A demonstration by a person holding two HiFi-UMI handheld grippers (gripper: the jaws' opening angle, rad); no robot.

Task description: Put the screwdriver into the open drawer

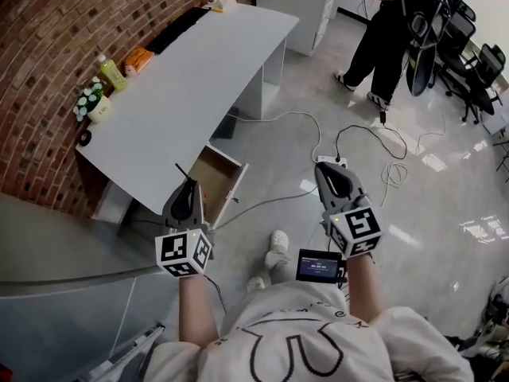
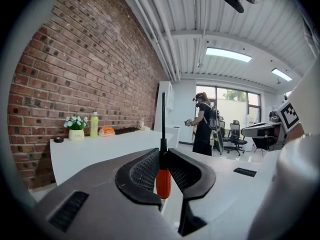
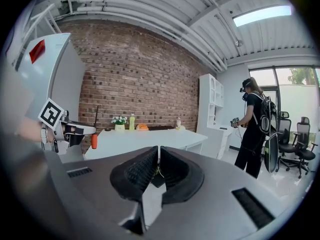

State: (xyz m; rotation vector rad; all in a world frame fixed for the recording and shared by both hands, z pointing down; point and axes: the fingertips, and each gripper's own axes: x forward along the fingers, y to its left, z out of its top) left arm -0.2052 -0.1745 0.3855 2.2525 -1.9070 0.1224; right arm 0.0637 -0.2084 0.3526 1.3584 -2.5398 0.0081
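Screwdriver (image 2: pixel 163 181), orange-handled with its dark shaft pointing up, is clamped between the fingers (image 2: pixel 142 171) of the left gripper (image 2: pixel 163 151). It is held in the air just on the near side of the open drawer (image 1: pixel 216 177). That wooden drawer juts out from under the near end of the white tabletop (image 1: pixel 183 86). Well to the right, the right gripper (image 3: pixel 158 151) hovers over the floor (image 1: pixel 302 146), its fingers together and empty. Along the tabletop's left edge, by the brick wall (image 1: pixel 48 38), stand a pot of white flowers (image 1: pixel 94 102), a yellow bottle (image 1: pixel 111 72) and an orange object (image 1: pixel 137 60), possibly a packet. Far right stands another person (image 1: pixel 390 30).
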